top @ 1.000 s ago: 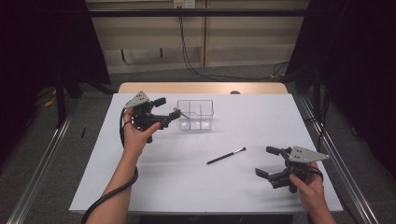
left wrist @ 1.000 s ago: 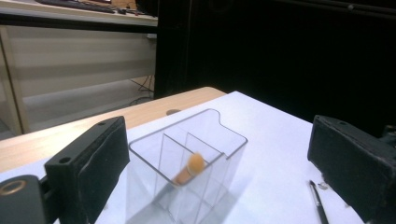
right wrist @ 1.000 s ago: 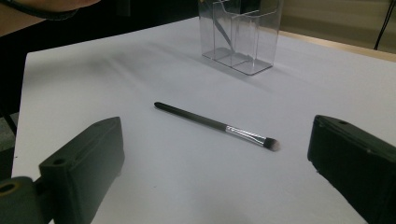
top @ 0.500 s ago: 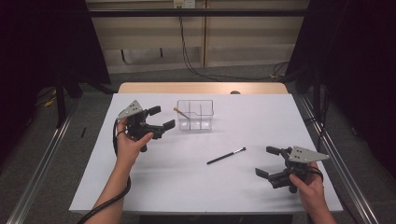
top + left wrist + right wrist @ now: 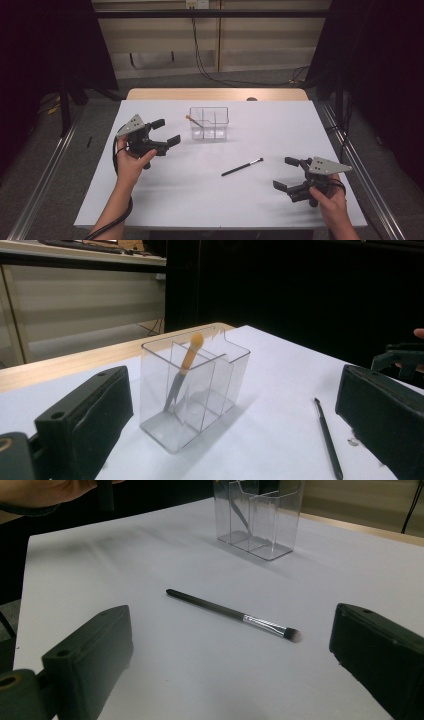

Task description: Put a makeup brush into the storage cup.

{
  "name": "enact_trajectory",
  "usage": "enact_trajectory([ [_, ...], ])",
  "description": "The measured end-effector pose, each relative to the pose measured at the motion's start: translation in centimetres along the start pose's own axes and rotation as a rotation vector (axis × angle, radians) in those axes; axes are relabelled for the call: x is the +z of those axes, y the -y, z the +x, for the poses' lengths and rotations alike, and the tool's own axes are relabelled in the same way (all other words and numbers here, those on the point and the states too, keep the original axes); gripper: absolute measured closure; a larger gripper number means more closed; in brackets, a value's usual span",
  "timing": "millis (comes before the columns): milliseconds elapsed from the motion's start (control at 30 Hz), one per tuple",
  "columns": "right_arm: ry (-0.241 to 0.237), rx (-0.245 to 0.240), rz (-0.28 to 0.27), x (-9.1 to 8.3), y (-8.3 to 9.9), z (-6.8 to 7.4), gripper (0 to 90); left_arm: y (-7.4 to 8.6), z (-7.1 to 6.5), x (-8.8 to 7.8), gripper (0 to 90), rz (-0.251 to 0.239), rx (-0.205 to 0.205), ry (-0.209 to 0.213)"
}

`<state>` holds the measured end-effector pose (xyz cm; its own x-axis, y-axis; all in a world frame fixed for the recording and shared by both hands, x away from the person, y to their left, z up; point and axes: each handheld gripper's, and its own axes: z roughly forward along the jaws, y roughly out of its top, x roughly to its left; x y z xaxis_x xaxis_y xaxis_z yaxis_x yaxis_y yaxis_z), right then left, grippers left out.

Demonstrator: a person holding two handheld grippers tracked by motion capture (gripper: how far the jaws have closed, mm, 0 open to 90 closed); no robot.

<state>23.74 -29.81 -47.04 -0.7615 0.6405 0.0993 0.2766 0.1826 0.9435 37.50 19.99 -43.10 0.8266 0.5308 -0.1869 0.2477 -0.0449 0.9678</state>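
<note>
The right gripper [image 5: 292,175] hovers low over the near right part of the white table [image 5: 280,130], its jaws spread wide and empty, and in the right gripper view the black brush [image 5: 235,614] lies flat between them a little ahead, bristle tip toward the right jaw. The left gripper [image 5: 166,132] is held above the table to the left of the clear organiser [image 5: 209,123], jaws likewise wide apart with nothing in them. The organiser stands upright near the middle of the far half of the table, and an orange-tipped brush [image 5: 186,366] leans in one of its compartments, tip up above the rim. The step in hand looks to be picking up the black brush with the right gripper; to do it well, the jaws should come down astride the handle near its middle, square across it, and close gently so that the thin, round shaft does not roll or skid away on the smooth surface. No brand, label or writing can be read on either brush, the organiser or the grippers.
</note>
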Motion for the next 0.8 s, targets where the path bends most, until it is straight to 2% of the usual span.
enact_trajectory([
  [200,0.002,0.001,0.001,0.0,0.0,0.0,3.3,0.3,-0.1,-0.8,1.5,0.007,0.015,-0.003],
  [400,0.002,0.001,0.004,0.1,0.0,0.0,3.3,0.8,-0.4,-1.3,0.4,0.024,0.022,0.020],
  [800,-0.005,-0.001,0.005,0.3,0.0,0.1,3.2,1.2,-1.0,-2.2,0.2,0.014,0.025,0.038],
])
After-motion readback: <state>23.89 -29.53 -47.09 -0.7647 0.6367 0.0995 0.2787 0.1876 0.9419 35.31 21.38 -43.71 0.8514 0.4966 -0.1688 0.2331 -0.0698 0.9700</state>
